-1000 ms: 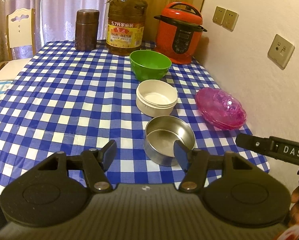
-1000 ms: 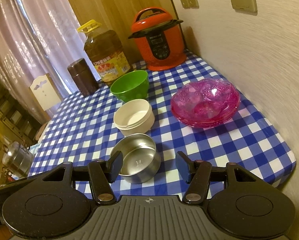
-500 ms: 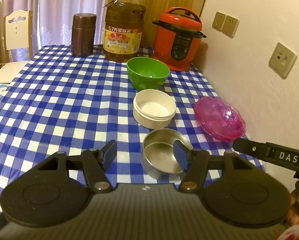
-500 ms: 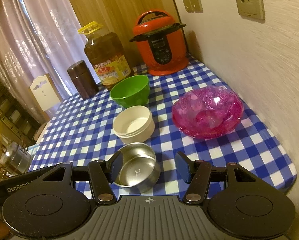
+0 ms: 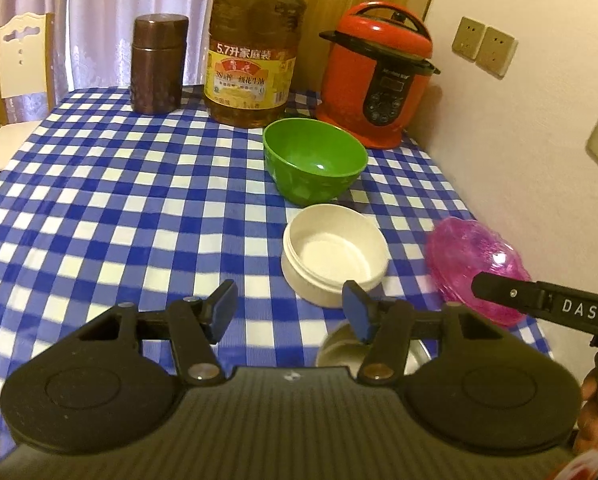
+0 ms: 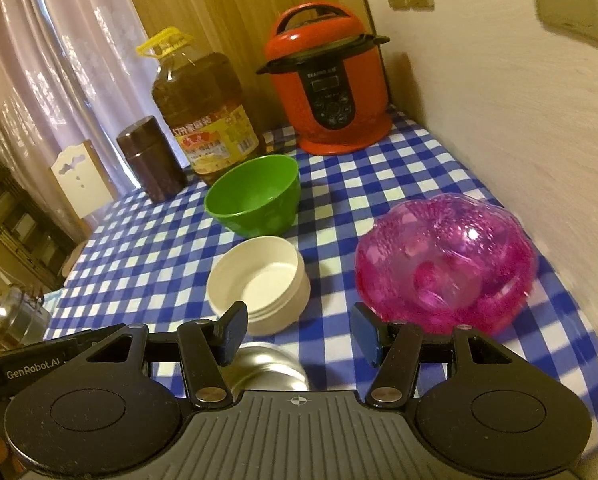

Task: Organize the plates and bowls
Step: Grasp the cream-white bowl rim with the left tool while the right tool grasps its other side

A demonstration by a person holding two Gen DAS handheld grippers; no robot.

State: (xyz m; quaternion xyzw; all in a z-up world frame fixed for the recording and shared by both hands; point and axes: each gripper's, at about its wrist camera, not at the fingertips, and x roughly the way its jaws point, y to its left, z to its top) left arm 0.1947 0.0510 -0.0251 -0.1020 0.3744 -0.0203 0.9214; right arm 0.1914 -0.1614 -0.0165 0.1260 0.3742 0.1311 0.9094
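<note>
Three bowls stand in a row on the blue checked table: a green bowl farthest, a white bowl in the middle, and a steel bowl nearest, mostly hidden under my fingers. A stack of pink glass plates lies to their right, near the wall. My left gripper hovers above the table with its jaws closing and nothing between them; its right finger overlaps the white bowl's near rim. My right gripper is open and holds nothing, between the white bowl and the pink plates.
At the back stand a red pressure cooker, a big oil bottle and a brown canister. A wall with sockets runs along the right. A white chair is at the far left.
Both grippers have moved forward over the table, so the bowls and plates look larger and the steel bowl has slid under the fingers. The left jaws have narrowed a little.
</note>
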